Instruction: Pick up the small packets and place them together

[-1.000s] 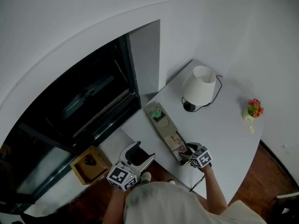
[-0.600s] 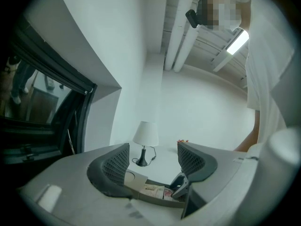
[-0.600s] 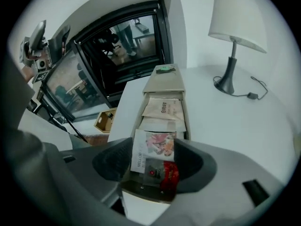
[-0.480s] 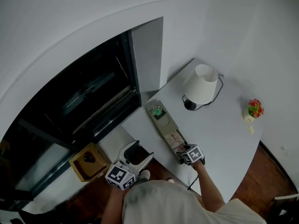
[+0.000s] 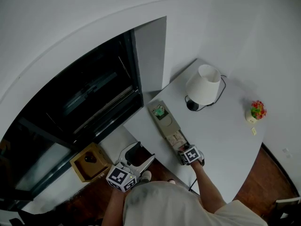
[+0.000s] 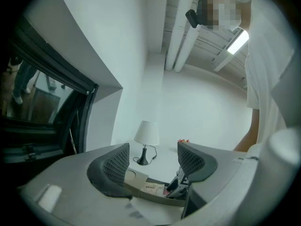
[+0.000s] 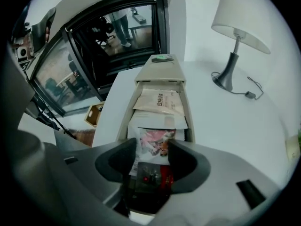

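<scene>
Right gripper view: right gripper [image 7: 153, 152] mid-closure, pink packet [image 7: 157, 138] between jaws, beige tray [image 7: 123, 121].

Right gripper [image 7: 151, 150] points steeply down, fingers [image 7: 117, 163] closing around packet [image 7: 159, 140].

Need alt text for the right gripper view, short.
The right claw points down into a narrow tray of small packets; its jaws, which have just been closing, flank a pink-printed packet without clearly gripping it. A beige packet lies further along the tray, and a white lamp stands on the table to the right.
</scene>
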`<action>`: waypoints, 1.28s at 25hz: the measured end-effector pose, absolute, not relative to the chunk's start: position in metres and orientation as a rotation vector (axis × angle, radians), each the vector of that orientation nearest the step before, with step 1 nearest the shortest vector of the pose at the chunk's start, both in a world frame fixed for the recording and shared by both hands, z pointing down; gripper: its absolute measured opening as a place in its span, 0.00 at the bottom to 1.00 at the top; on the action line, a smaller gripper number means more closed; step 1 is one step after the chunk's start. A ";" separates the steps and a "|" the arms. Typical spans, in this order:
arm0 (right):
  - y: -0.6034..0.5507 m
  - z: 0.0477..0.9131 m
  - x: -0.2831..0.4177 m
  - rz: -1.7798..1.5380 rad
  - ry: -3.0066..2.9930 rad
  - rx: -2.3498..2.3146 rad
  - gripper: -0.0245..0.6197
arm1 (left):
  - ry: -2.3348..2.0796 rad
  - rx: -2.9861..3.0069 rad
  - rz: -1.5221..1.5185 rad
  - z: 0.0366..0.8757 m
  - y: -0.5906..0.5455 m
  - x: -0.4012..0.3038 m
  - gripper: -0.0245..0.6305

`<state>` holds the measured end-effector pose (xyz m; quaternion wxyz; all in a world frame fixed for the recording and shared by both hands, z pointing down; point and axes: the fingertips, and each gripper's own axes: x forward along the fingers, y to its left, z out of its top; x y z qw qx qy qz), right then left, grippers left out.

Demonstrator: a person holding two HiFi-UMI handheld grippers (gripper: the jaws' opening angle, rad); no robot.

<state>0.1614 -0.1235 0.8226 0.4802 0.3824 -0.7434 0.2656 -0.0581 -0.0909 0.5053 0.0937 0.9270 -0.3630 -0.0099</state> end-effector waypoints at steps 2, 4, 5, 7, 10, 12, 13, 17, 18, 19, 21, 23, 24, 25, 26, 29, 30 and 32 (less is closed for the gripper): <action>-0.124 0.822 0.162 0.646 -1.813 0.946 0.37 | -1.082 2.748 -0.028 0.505 -0.090 -0.059 0.52; -0.123 0.819 0.160 0.643 -1.828 0.953 0.35 | -1.083 2.749 -0.028 0.505 -0.089 -0.060 0.52; -0.123 0.818 0.160 0.635 -1.838 0.958 0.32 | -1.082 2.753 -0.027 0.505 -0.088 -0.061 0.52; -0.124 0.816 0.159 0.629 -1.867 0.973 0.30 | -1.082 2.755 -0.025 0.505 -0.088 -0.061 0.52; -0.121 0.792 0.156 0.619 -1.908 1.015 0.15 | -1.088 2.748 -0.026 0.507 -0.087 -0.061 0.52; -0.119 0.770 0.151 0.599 -1.940 1.032 0.05 | -1.095 2.737 -0.030 0.508 -0.088 -0.062 0.52; -0.117 0.764 0.149 0.600 -1.953 1.029 0.05 | -1.096 2.734 -0.031 0.509 -0.088 -0.062 0.52; -0.117 0.761 0.149 0.596 -1.957 1.015 0.06 | -1.090 2.733 -0.030 0.510 -0.088 -0.061 0.52; -0.118 0.761 0.151 0.594 -1.957 1.021 0.06 | -1.089 2.733 -0.031 0.510 -0.088 -0.060 0.52; -0.120 0.761 0.152 0.592 -1.959 1.029 0.06 | -1.089 2.733 -0.032 0.510 -0.088 -0.060 0.52; -0.122 0.758 0.153 0.594 -1.962 1.041 0.06 | -1.089 2.738 -0.030 0.510 -0.088 -0.060 0.52; -0.124 0.758 0.157 0.601 -1.966 1.057 0.06 | -1.093 2.740 -0.027 0.510 -0.089 -0.062 0.52; -0.125 0.759 0.159 0.606 -1.968 1.064 0.06 | -1.096 2.738 -0.027 0.510 -0.089 -0.062 0.52; -0.127 0.760 0.162 0.613 -1.971 1.071 0.06 | -1.099 2.735 -0.028 0.510 -0.089 -0.063 0.52; -0.128 0.761 0.163 0.619 -1.971 1.078 0.06 | -1.102 2.733 -0.027 0.510 -0.090 -0.064 0.52; -0.133 0.756 0.162 0.609 -1.977 1.082 0.06 | -1.107 2.731 -0.023 0.510 -0.090 -0.066 0.52; -0.135 0.755 0.161 0.602 -1.981 1.076 0.06 | -1.107 2.731 -0.024 0.510 -0.091 -0.066 0.52; -0.138 0.756 0.156 0.590 -1.999 1.039 0.07 | -1.107 2.730 -0.025 0.510 -0.091 -0.065 0.52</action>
